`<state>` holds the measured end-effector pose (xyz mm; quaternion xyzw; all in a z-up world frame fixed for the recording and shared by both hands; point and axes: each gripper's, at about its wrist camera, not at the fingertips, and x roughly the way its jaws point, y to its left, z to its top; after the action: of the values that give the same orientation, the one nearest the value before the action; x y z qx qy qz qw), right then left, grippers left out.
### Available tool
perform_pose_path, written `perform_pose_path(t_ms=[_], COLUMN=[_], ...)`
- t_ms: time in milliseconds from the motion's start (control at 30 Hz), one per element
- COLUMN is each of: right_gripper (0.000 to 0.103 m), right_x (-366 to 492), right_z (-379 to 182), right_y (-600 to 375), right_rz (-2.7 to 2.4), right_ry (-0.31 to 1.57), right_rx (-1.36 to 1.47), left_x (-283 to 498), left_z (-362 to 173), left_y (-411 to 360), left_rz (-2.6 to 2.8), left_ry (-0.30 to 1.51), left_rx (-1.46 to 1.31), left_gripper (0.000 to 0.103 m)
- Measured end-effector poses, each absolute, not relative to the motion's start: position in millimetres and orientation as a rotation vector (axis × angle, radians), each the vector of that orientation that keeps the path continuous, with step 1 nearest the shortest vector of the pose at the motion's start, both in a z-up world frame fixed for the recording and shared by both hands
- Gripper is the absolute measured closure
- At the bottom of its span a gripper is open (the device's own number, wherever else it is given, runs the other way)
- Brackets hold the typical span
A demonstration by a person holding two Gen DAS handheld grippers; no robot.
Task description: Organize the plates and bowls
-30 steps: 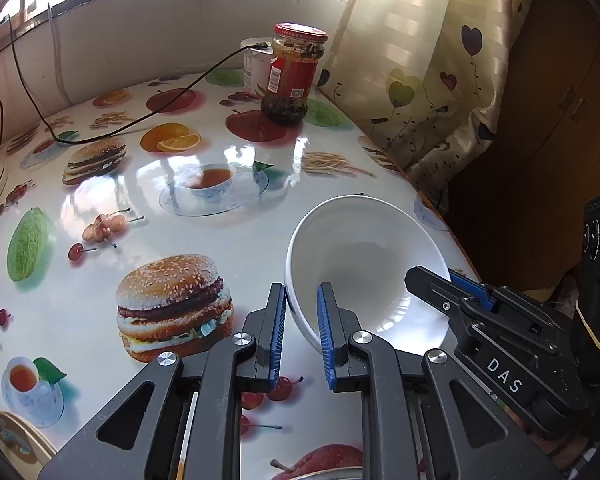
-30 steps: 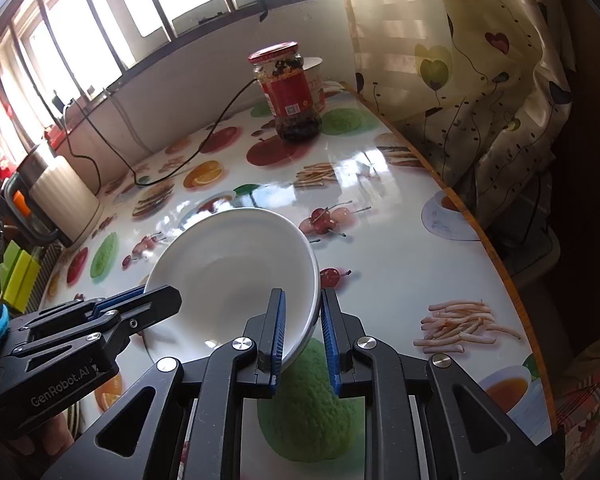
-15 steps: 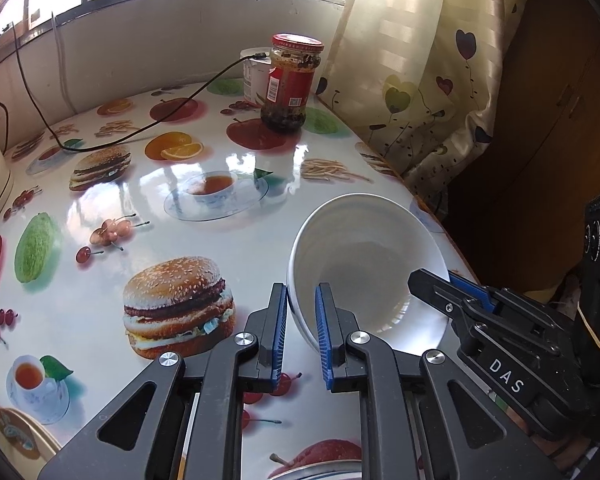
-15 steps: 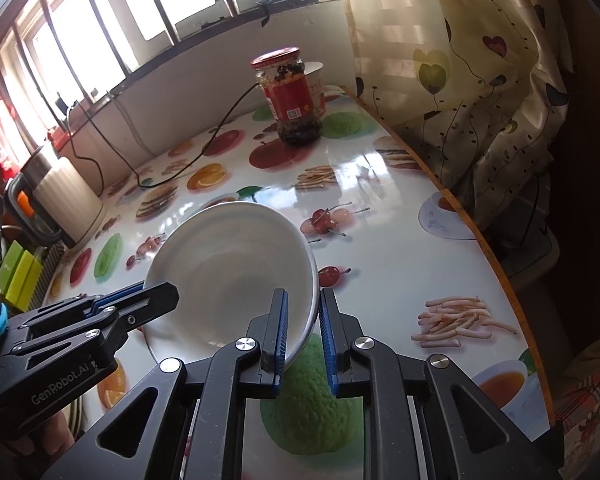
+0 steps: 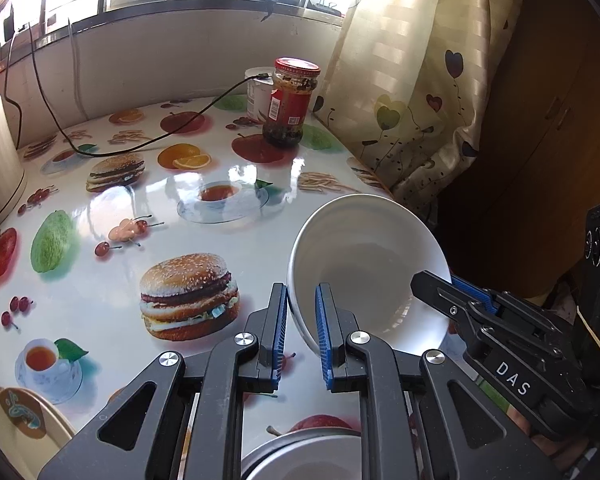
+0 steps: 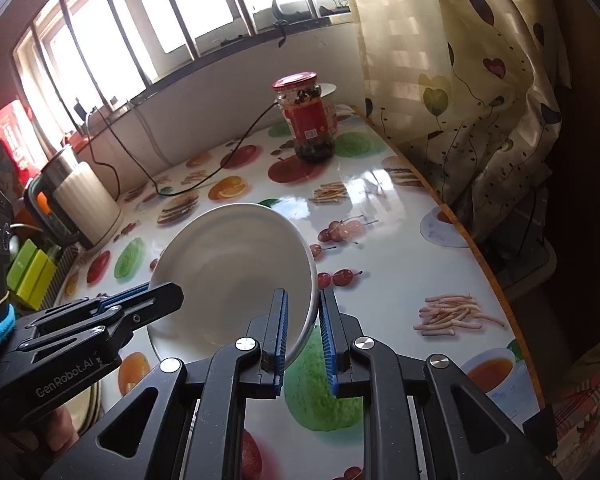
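Observation:
A plain white bowl (image 5: 364, 272) hangs tilted above the fruit-and-burger printed table (image 5: 100, 280), held by both grippers on opposite sides of its rim. In the left wrist view my left gripper (image 5: 302, 304) is shut on the bowl's near-left rim, and the right gripper (image 5: 434, 286) clamps the far-right rim. The right wrist view shows the same bowl (image 6: 236, 264), with my right gripper (image 6: 303, 304) shut on its right rim and the left gripper (image 6: 162, 294) pinching the left rim. The bowl is empty.
A red-lidded jar (image 5: 290, 104) and a white tub stand at the table's far end, with a black cable (image 5: 140, 148) running across. A white kettle (image 6: 84, 204) stands at the left. A patterned plate (image 5: 24, 416) and a metal-rimmed dish (image 5: 300, 452) lie near me. A curtain (image 6: 480, 100) hangs along the right table edge.
Both grippers have risen together with the bowl still clamped between them. The table has dropped away beneath it and more of the window shows.

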<state>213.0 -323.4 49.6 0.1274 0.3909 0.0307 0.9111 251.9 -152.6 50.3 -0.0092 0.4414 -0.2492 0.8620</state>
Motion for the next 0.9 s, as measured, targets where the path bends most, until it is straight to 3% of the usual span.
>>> perform_pose_path(t_ms=[900], right_gripper=[0.087], right_x=[114.1], right_z=[74.5], right_y=[-271.9], right_rz=[0.118], right_ry=[0.751], right_rx=[0.229], left_x=[159.6], left_z=[72.0], left_y=[-94.3], left_rz=[-0.497], left_ry=[0.866], left_rx=[-0.086], left_gripper=[0.088])
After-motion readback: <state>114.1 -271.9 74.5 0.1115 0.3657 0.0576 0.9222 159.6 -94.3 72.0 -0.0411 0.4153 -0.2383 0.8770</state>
